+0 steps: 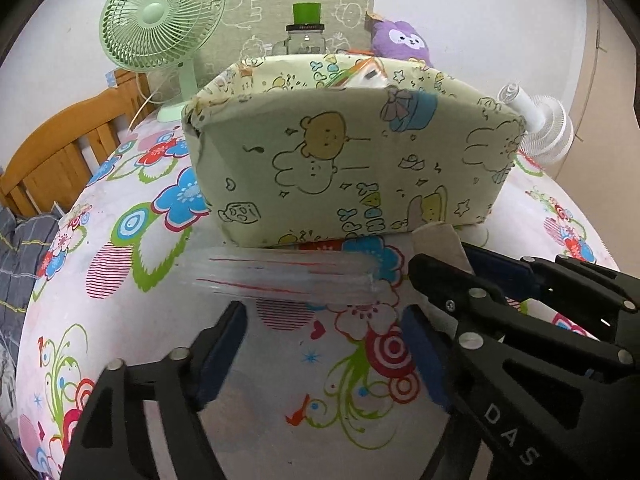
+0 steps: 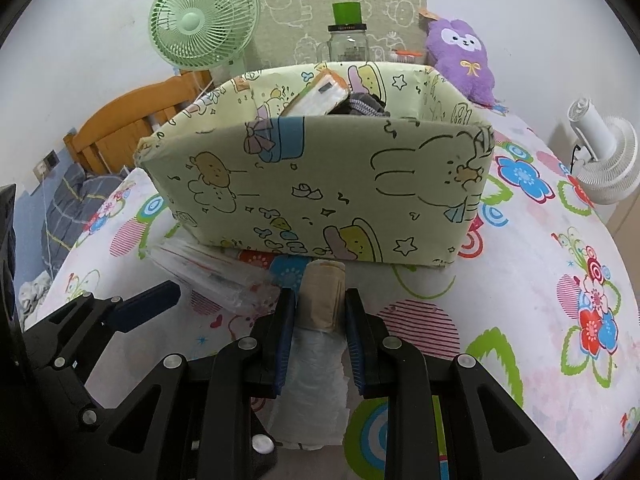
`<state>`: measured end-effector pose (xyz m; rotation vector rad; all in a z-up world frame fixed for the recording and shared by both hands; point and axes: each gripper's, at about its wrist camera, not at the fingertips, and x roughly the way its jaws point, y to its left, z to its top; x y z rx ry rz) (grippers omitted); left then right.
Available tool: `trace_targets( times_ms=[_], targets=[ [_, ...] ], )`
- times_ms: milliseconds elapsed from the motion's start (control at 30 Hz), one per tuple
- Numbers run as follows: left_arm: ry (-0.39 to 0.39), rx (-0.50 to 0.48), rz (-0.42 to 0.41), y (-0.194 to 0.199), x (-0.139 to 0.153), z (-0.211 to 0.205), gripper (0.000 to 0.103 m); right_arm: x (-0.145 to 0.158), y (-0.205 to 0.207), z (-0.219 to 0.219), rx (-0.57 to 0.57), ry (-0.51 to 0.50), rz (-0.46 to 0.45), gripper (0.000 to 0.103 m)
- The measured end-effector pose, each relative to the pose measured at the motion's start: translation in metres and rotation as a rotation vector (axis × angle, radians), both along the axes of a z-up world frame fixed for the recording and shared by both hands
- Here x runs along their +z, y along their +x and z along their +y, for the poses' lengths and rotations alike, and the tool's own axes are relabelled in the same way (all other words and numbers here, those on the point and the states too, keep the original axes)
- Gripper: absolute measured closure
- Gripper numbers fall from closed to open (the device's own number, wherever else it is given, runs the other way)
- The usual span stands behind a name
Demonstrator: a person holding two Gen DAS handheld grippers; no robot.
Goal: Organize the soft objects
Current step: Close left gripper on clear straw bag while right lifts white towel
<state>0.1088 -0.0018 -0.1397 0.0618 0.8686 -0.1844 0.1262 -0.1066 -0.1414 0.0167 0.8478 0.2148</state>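
A pale green cartoon-print storage box (image 1: pixel 344 160) (image 2: pixel 320 184) stands on the flowered bed sheet; a tissue pack (image 2: pixel 320 94) and dark cloth (image 2: pixel 366 106) lie inside it. My right gripper (image 2: pixel 320 304) is shut on a beige rolled item in clear wrap (image 2: pixel 322 300), low in front of the box. My left gripper (image 1: pixel 324 344) is open and empty, just behind a clear plastic packet (image 1: pixel 288 276) (image 2: pixel 216 272) lying by the box's front. The right gripper (image 1: pixel 520 320) also shows at the right of the left wrist view. A purple plush (image 2: pixel 464 56) (image 1: pixel 400 40) sits behind the box.
A green desk fan (image 1: pixel 160 28) (image 2: pixel 204 20) and a glass jar with a green lid (image 2: pixel 347 36) stand behind the box. A white fan (image 2: pixel 604 152) is at the right edge. A wooden headboard (image 1: pixel 60 152) and a grey plaid blanket (image 2: pixel 68 208) lie left.
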Motion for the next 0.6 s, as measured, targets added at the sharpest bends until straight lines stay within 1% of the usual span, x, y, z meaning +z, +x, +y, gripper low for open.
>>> trace_targets(
  times_ms=[133,300,500,600],
  targets=[
    [-0.013,0.021,-0.01,-0.001,0.005,-0.002,0.014,0.005,-0.001,-0.003,-0.005,0.001,-0.01,0.075],
    [-0.002,0.078,-0.018,0.006,0.009,-0.001,0.013,0.012,0.004,-0.009,-0.015,0.005,-0.016,0.075],
    [-0.011,0.101,-0.039,0.011,0.015,-0.004,0.011,0.018,0.007,-0.016,-0.024,0.007,-0.025,0.075],
    [0.008,0.132,-0.038,0.019,0.013,-0.005,0.01,0.019,0.009,-0.018,-0.03,0.015,-0.022,0.075]
  ],
)
